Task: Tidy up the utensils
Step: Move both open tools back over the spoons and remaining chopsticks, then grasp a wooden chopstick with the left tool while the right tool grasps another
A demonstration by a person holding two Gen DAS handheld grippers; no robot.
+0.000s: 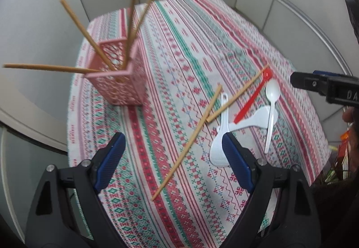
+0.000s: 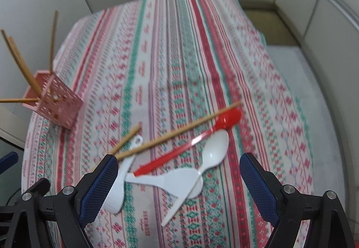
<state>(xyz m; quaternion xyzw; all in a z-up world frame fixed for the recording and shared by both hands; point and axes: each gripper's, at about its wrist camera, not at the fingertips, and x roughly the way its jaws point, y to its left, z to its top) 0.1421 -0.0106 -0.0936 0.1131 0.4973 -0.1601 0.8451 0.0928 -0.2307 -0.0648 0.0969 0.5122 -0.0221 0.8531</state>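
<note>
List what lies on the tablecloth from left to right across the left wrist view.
pink basket holding four chopsticks → long loose chopstick → white rice paddle → red spoon → white spoon. The second loose chopstick and second paddle overlap these, so they are left out.

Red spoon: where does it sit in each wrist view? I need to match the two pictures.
Left wrist: red spoon lies right of centre, beside the white spoon.
Right wrist: red spoon lies at centre, running diagonally.
Shared landmark: pink basket holding chopsticks, at the left in both.
</note>
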